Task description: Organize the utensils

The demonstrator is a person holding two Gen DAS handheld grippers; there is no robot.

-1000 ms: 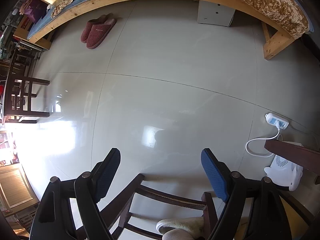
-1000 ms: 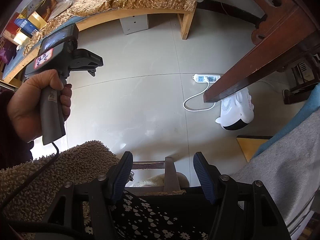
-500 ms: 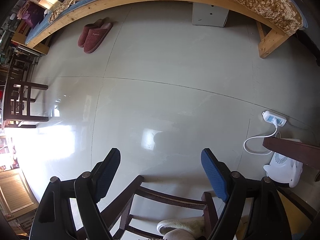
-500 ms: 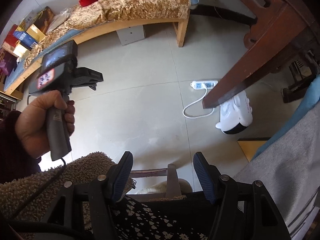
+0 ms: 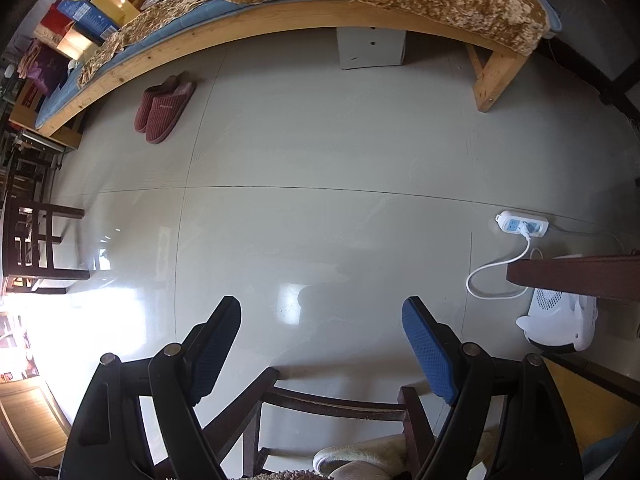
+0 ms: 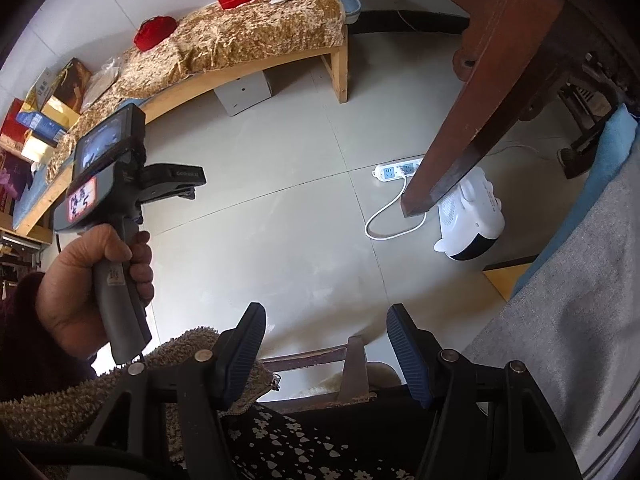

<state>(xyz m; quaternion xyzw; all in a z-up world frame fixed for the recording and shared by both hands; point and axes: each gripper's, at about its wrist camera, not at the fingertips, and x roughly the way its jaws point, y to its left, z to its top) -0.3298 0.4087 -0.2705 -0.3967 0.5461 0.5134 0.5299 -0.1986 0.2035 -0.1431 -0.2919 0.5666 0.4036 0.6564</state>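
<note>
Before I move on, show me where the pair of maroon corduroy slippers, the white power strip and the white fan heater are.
Pair of maroon corduroy slippers point(image 5: 162, 109): left wrist view, upper of the nearer slipper.
White power strip point(image 5: 522, 224): left wrist view, socket face.
White fan heater point(image 6: 470, 216): right wrist view, front casing.

You are working in a lived-in home bedroom: wooden bed point(image 5: 280, 20) across the frame top, slippers point(image 5: 164, 106) upper left, tiled floor point(image 5: 320, 160), space heater point(image 5: 560, 320) lower right.
</note>
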